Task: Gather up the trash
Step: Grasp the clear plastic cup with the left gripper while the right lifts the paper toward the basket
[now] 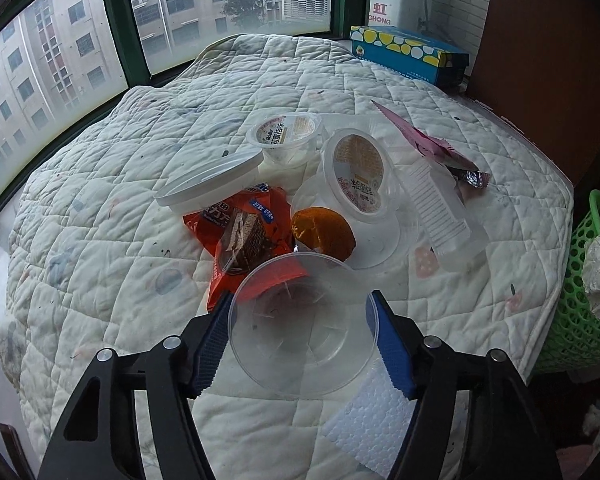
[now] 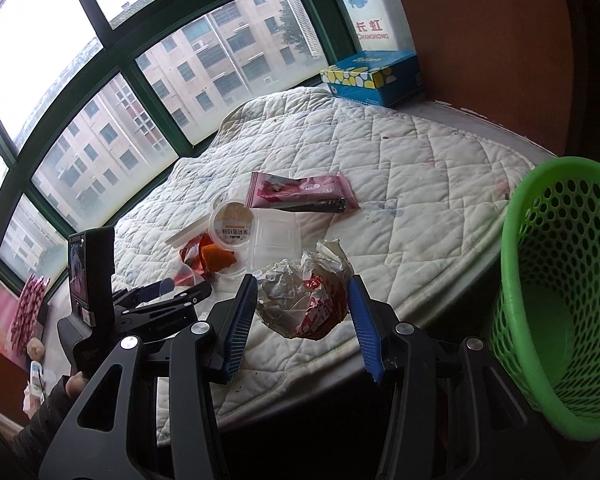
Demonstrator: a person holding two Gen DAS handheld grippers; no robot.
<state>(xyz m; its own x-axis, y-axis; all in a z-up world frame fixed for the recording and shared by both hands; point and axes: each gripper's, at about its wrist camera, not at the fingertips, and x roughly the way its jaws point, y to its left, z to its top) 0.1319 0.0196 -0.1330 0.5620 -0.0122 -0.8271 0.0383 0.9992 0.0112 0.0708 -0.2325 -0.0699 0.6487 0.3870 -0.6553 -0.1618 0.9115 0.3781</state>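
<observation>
Clear plastic cup (image 1: 302, 326) sits between the left gripper's (image 1: 300, 336) jaws, rim facing the camera; both blue pads sit at its sides, so jaws pinching the cup. It hangs over the near edge of the trash pile. Left to right in the pile: flat plastic lid (image 1: 208, 182), red snack wrapper (image 1: 244, 236), small jelly cup (image 1: 286, 134), orange peel (image 1: 324, 234), second jelly cup (image 1: 358, 174) tipped on its side, ribbed clear tray (image 1: 436, 208), pink wrapper (image 1: 432, 144). White foam scrap (image 1: 364, 416) lies nearest, under the right pad.

Surface: round table under a white quilted cover (image 1: 100, 220), stained. Green-framed window (image 2: 140, 80) behind, blue tissue box (image 1: 408, 52) on the sill, green mesh basket (image 2: 560, 300) at the table's right edge.

Right gripper (image 2: 304, 300) points down at the table edge, jaws pinching a crumpled silver-and-red wrapper (image 2: 308, 300), just left of the basket. Left gripper body visible at far left of the right view, tilted down.
</observation>
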